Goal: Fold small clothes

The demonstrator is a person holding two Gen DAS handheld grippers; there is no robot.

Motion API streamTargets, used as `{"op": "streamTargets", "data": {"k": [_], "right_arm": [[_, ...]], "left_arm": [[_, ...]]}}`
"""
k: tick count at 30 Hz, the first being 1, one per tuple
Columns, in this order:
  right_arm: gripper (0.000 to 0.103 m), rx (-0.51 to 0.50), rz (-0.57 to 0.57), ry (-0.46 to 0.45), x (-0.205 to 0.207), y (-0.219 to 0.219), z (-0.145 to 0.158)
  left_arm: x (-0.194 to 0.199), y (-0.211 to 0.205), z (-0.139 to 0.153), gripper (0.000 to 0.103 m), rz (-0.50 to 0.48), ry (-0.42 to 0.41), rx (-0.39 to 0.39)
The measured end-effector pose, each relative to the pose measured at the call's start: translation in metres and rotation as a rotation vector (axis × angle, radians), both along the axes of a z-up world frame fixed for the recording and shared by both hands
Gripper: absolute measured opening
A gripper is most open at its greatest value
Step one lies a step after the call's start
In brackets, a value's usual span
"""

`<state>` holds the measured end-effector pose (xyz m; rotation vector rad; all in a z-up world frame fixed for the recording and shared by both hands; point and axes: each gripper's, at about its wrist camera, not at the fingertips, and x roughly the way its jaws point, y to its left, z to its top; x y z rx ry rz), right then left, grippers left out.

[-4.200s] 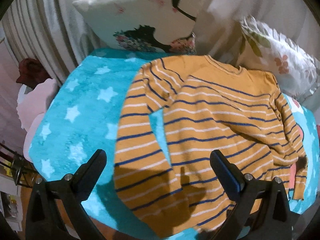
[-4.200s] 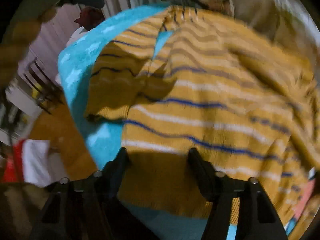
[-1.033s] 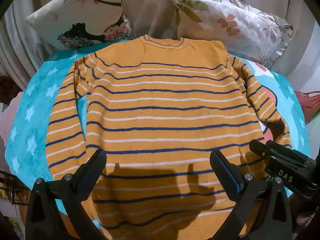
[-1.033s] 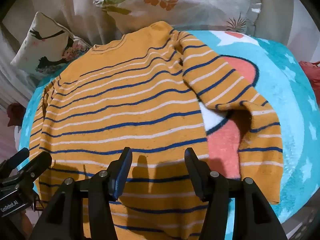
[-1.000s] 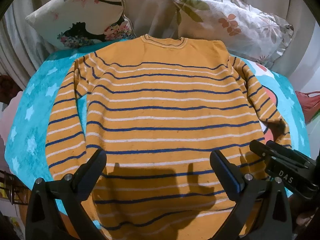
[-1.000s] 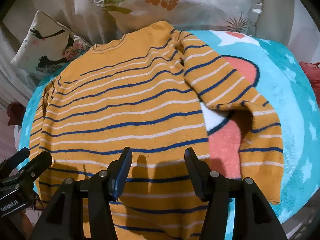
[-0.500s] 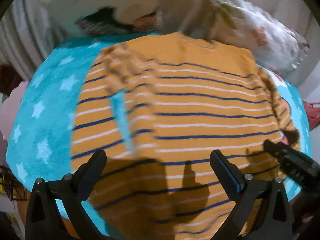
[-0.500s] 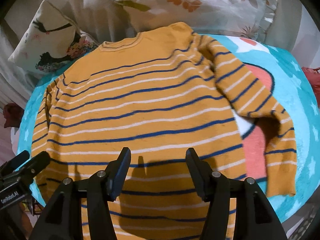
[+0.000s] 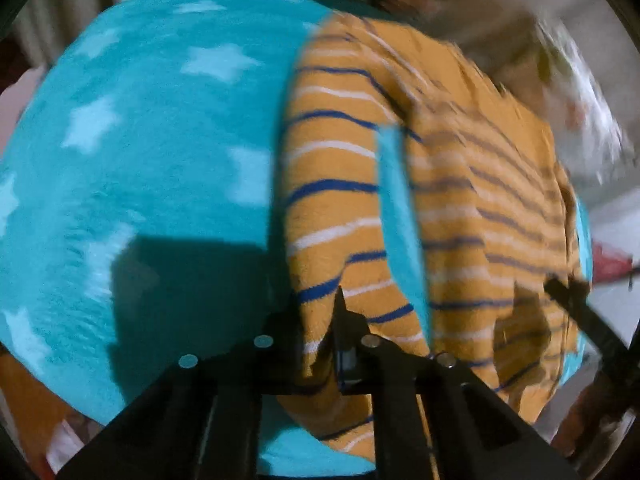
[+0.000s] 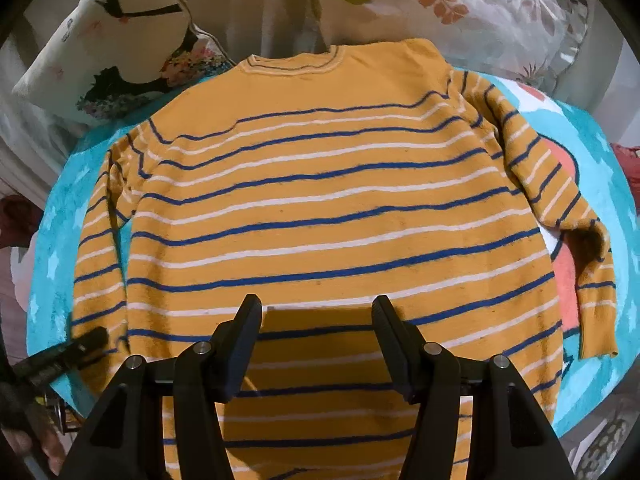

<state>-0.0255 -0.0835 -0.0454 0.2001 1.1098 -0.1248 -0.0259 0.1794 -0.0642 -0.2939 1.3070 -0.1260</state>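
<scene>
Flanking sweater [image 10: 320, 208] on star blanket [image 9: 140, 160]: two pillows [image 10: 112, 52] behind

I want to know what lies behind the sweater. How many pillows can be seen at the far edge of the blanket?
2. A white pillow with a dark bird print lies at the far left, and a leaf-print pillow at the far right. Others outside the view may be hidden.

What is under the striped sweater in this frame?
The striped sweater lies on a turquoise star-patterned blanket, with a pink-and-white motif beside the right sleeve. How far the motif runs under the sweater is hidden.
</scene>
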Motion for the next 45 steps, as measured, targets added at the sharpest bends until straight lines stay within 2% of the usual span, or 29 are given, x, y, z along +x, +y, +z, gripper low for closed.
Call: {"op": "streamTargets", "data": {"k": [3,5,7,12,17,19,23,26,27,30,31,37,41,43,45], "right_arm": [[0.062,0.037,0.041,-0.021,0.001,0.013,0.006],[0.062,0.085,0.118,-0.038,0.002,0.029,0.010],[0.062,0.134,0.213,-0.044,0.004,0.053,0.012],[0.062,0.122,0.363,-0.008,0.007,0.109,0.004],[0.062,0.107,0.398,0.026,0.011,0.133,-0.005],[0.062,0.101,0.402,0.033,0.015,0.138,-0.008],[0.062,0.089,0.398,0.031,0.029,0.146,-0.010],[0.062,0.086,0.383,0.029,0.043,0.151,-0.009],[0.062,0.089,0.383,0.028,0.048,0.154,-0.008],[0.062,0.068,0.407,0.019,0.058,0.167,-0.004],[0.062,0.073,0.417,0.017,0.061,0.173,-0.003],[0.062,0.213,0.486,-0.019,0.094,0.215,0.013],[0.062,0.289,0.497,-0.020,0.133,0.245,0.008],[0.062,0.316,0.485,0.010,0.155,0.255,-0.002],[0.062,0.372,0.483,0.089,0.181,0.268,-0.020]], "left_arm": [[0.010,0.043,0.006,0.007,0.077,-0.025,0.059],[0.020,0.075,0.011,0.007,0.136,-0.034,0.110],[0.027,0.096,0.016,0.007,0.166,-0.043,0.125],[0.039,0.117,0.029,0.008,0.145,-0.089,0.130],[0.059,0.157,0.030,0.017,0.232,-0.101,0.109],[0.067,0.177,0.030,0.023,0.279,-0.106,0.128],[0.074,0.218,0.036,0.023,0.373,-0.134,0.209],[0.070,0.244,0.043,0.023,0.411,-0.150,0.202],[0.068,0.248,0.044,0.024,0.408,-0.157,0.195],[0.056,0.251,0.044,0.044,0.383,-0.162,0.182],[0.051,0.250,0.041,0.046,0.369,-0.157,0.165],[0.022,0.234,0.024,0.049,0.333,-0.101,0.076],[-0.001,0.229,0.022,0.050,0.335,-0.082,0.044],[-0.012,0.228,0.024,0.050,0.339,-0.086,0.035],[-0.021,0.230,0.026,0.054,0.348,-0.092,0.032]]}}
